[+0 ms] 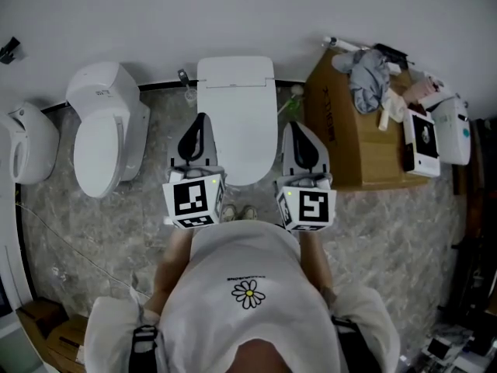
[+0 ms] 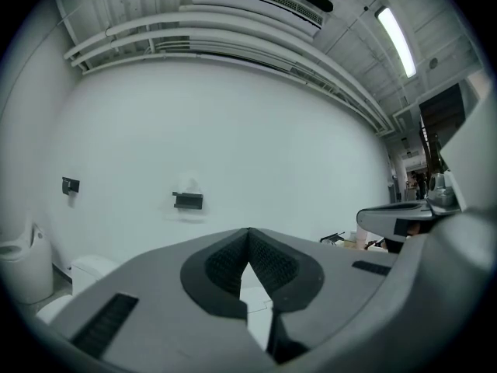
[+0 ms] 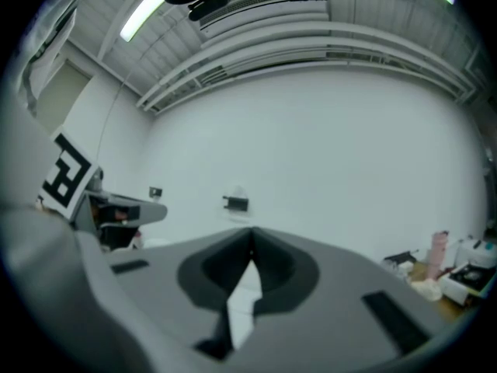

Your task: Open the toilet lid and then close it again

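Left gripper (image 2: 248, 233) and right gripper (image 3: 251, 233) were both pinched shut on nothing. Raising the lid (image 1: 237, 123) would likely go best by lowering one tip under its front edge and swinging up slowly toward the wall (image 1: 233, 14). It lay flat, closed, between and below the two tips.

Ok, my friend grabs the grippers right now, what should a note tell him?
Left gripper: shut, empty, by the toilet lid's left edge.
Right gripper: shut, empty, by its right edge.
Toilet lid: down, closed.
Done: cannot tell whether it was already opened.
Left, if not: lift the lid, then lower it again.
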{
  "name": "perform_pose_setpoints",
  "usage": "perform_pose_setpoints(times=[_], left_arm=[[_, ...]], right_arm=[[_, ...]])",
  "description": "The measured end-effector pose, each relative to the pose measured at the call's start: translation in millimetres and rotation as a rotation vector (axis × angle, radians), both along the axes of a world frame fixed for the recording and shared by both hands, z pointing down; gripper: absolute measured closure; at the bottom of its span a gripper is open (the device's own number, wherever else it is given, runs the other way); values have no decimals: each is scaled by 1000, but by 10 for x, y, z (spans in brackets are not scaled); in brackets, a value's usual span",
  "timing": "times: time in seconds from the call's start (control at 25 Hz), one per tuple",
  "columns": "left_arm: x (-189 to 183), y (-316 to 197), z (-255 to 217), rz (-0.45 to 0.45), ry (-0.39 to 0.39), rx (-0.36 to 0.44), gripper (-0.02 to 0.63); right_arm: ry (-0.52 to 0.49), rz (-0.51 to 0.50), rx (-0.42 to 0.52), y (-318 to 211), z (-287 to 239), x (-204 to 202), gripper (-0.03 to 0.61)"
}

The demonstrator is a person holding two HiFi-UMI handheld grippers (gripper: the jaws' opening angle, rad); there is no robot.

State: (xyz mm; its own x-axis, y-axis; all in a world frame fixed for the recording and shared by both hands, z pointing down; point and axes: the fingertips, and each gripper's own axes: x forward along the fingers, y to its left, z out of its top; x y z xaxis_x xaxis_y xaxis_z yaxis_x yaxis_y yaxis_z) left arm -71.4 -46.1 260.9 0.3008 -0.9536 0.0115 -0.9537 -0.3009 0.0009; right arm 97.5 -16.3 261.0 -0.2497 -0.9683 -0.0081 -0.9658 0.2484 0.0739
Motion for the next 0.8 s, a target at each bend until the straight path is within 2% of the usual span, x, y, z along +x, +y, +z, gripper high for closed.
perform_pose_setpoints(times=[0.2,0.8], left_arm=[[17,-12,20,0,36,-18,594],[-28,-7,18,-16,39,-25,594]], right_arm=[[-2,-3,9,-9,-42,7,548],[8,-12,1,22,-28,27,548]])
